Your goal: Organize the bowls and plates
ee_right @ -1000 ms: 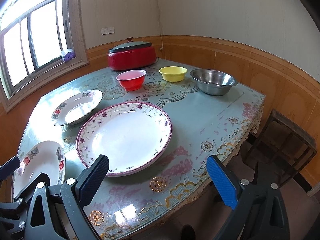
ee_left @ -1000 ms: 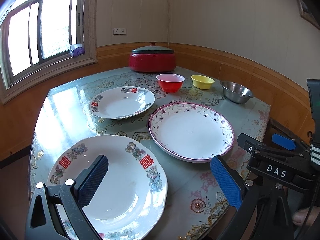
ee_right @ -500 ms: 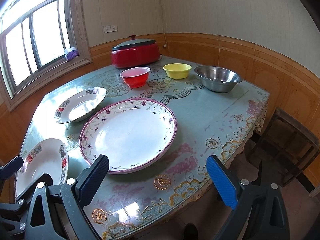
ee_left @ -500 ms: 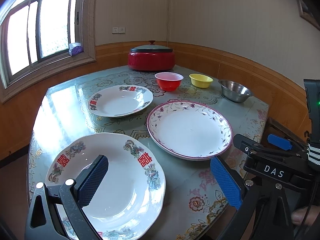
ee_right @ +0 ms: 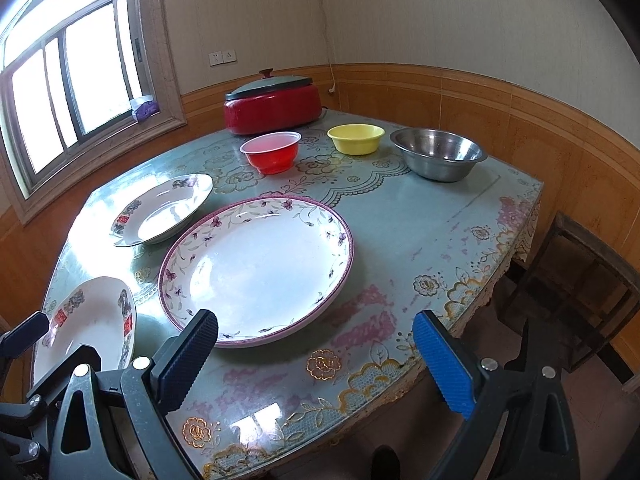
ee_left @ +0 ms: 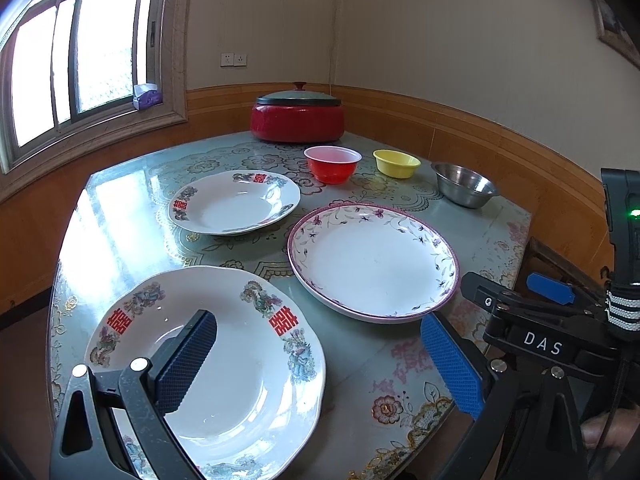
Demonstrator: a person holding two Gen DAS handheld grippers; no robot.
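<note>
Three plates lie on the table: a near plate with red characters, a smaller matching plate further back, and a large plate with a purple floral rim. Behind them stand a red bowl, a yellow bowl and a steel bowl. My left gripper hovers open above the near plate's right side. My right gripper is open over the table's front edge, just short of the large plate. Both hold nothing.
A red lidded cooker sits at the back of the table. A dark wooden chair stands off the table's right edge. A window fills the left wall. The right gripper's body shows beside the left one.
Both cameras have risen and drawn back slightly, so the table sits lower in each view. No dish has moved and both grippers stay open.
</note>
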